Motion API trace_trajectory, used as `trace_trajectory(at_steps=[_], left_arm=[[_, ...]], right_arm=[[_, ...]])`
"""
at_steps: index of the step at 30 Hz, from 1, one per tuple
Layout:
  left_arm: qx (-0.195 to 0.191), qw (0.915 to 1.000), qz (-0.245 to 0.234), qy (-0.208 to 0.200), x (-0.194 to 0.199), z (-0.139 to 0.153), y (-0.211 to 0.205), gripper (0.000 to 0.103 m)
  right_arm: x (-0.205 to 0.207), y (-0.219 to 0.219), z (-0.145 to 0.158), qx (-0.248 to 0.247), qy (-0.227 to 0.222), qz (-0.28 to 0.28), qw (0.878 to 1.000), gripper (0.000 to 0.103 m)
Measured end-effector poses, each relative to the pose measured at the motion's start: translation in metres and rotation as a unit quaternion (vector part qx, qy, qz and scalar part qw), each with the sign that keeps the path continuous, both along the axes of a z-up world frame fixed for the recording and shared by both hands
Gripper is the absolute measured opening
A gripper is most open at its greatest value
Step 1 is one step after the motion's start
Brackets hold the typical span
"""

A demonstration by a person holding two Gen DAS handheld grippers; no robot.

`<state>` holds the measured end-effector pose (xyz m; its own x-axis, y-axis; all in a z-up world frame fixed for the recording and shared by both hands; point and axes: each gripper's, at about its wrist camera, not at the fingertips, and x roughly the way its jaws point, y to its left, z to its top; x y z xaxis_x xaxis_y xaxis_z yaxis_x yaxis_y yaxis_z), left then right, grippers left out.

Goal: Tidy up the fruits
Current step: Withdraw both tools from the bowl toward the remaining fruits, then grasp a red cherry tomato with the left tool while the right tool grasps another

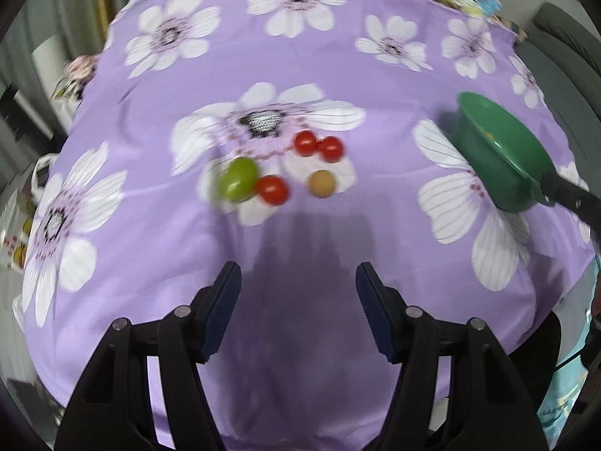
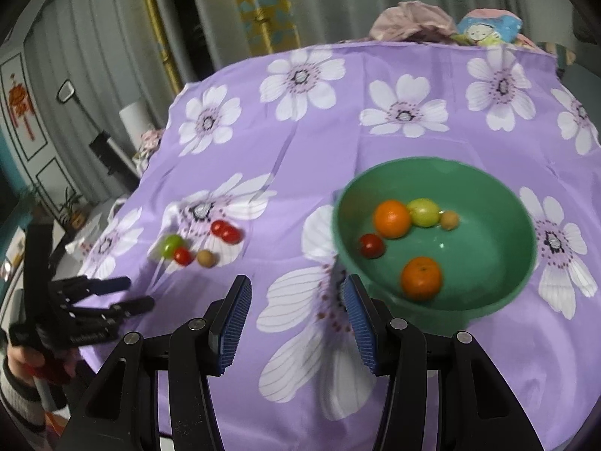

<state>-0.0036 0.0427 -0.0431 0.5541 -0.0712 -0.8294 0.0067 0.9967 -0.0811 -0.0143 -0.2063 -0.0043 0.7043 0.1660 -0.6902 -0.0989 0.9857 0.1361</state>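
Observation:
On the purple flowered cloth (image 1: pixel 300 60) lie a green fruit (image 1: pixel 238 179), three red tomatoes (image 1: pixel 272 189) (image 1: pixel 305 143) (image 1: pixel 331 148) and a small tan fruit (image 1: pixel 321 183). My left gripper (image 1: pixel 298 300) is open and empty, short of them. The green bowl (image 2: pixel 499 263) holds two oranges (image 2: pixel 391 218) (image 2: pixel 420 277), a green fruit (image 2: pixel 424 211), a tan fruit (image 2: pixel 449 220) and a red tomato (image 2: pixel 371 245). My right gripper (image 2: pixel 296 315) is open and empty, just left of the bowl's near rim. The left gripper also shows in the right wrist view (image 2: pixel 127 295).
The bowl shows tilted at the right in the left wrist view (image 1: pixel 496 154). The loose fruits appear left of the bowl in the right wrist view (image 2: pixel 204 244). Crumpled cloth and a cartoon cushion (image 2: pixel 484 30) lie beyond the far edge. Curtains hang behind.

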Motion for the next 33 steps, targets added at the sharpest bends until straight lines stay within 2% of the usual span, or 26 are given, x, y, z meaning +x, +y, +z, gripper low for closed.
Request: trace_trajectory(at_steps=[5, 21, 27, 33], left_arm=[[-0.018, 0.9990, 0.040, -0.009, -0.003, 0.004, 0.025, 0.063], [-0.032, 0.9976, 0.058, -0.018, -0.003, -0.002, 0.047, 0.059], [-0.041, 0.9973, 0.058, -0.019, 0.001, -0.005, 0.054, 0.053], [-0.051, 0.9978, 0.031, -0.029, 0.011, 0.000, 0.050, 0.048]], right_arm=[[0.001, 0.017, -0.006, -0.010, 0.017, 0.017, 1.000, 0.052], [0.015, 0.070, -0.030, -0.043, 0.060, 0.081, 0.994, 0.052], [0.022, 0.077, -0.037, -0.039, 0.071, 0.088, 0.993, 0.052], [0.035, 0.083, -0.039, -0.028, 0.074, 0.091, 0.993, 0.052]])
